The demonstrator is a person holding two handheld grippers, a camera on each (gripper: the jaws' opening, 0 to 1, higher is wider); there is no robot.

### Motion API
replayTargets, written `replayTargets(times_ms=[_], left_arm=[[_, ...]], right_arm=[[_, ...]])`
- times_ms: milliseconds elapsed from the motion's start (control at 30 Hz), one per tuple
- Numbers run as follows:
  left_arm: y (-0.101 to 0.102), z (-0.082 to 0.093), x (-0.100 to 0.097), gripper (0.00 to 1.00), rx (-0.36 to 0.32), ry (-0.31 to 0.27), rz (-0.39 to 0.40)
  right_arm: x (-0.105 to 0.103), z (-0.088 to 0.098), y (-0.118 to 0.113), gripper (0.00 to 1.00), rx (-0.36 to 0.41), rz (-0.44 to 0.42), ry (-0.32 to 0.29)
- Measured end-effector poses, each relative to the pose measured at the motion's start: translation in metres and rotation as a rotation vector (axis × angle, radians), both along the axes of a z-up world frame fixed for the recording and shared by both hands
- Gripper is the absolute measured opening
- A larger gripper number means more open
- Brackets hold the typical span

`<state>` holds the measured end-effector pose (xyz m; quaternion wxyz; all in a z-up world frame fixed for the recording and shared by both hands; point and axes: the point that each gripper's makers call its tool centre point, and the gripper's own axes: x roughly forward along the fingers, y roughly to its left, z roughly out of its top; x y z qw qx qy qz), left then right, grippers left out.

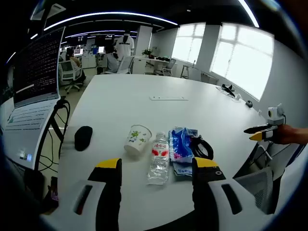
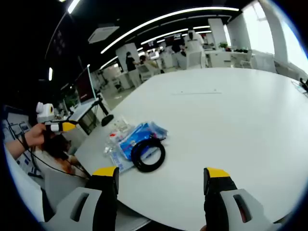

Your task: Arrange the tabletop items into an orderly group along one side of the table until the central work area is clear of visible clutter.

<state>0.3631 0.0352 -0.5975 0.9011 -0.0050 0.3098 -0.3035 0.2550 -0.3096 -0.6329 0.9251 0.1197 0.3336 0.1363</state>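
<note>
In the left gripper view the left gripper [image 1: 156, 166] hangs wide open and empty over the table [image 1: 144, 110] edge; ahead of its left jaw lies a black mouse [image 1: 83, 137], then, between the jaws and just beyond, a paper cup [image 1: 138, 139], a bottle [image 1: 159, 161] on its side, a blue packet [image 1: 182, 144] and a black cable coil [image 1: 201, 147], already huddled close along this side, likely as the ordered group; far right, the right gripper [image 1: 263, 133]. In the right gripper view the right gripper [image 2: 161, 175] is likewise spread and holds nothing; the coil sits ahead of its left jaw on the packet. A laptop [image 1: 33, 96] stands left; the centre carries only a thin strip [image 1: 168, 98].
</note>
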Motion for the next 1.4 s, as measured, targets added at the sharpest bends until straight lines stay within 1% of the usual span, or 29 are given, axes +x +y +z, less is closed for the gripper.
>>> replayTargets(times_ms=[133,267,433,767,900,1000,1200,1300,1400], left_arm=[[0.003,0.006,0.002,0.58,-0.009,-0.009,0.015],[0.005,0.009,0.003,0.57,-0.01,-0.015,0.022],[0.01,0.008,0.003,0.57,-0.004,-0.013,0.031],[0.01,0.01,0.002,0.57,0.0,-0.011,0.032],[0.011,0.008,0.001,0.57,-0.003,-0.01,0.031],[0.013,0.002,-0.001,0.56,-0.033,0.004,0.045],[0.013,-0.005,-0.006,0.55,-0.04,0.019,0.045],[0.013,-0.007,-0.006,0.54,-0.043,0.022,0.046],[0.013,-0.008,-0.003,0.51,-0.06,0.023,0.057]], right_arm=[[-0.002,0.0,-0.002,0.72,0.0,-0.002,0.001],[-0.003,-0.002,-0.002,0.72,0.004,-0.002,0.003],[-0.001,0.0,0.0,0.72,0.006,0.005,-0.001],[0.004,0.0,0.003,0.7,0.006,0.013,-0.002],[0.004,-0.002,0.003,0.7,0.008,0.009,0.002],[0.002,-0.005,0.003,0.7,0.005,0.005,0.009],[0.001,0.0,0.005,0.7,0.019,-0.008,-0.008],[-0.002,-0.001,0.003,0.7,0.01,-0.013,-0.006],[-0.006,0.0,0.002,0.69,0.017,-0.027,-0.005]])
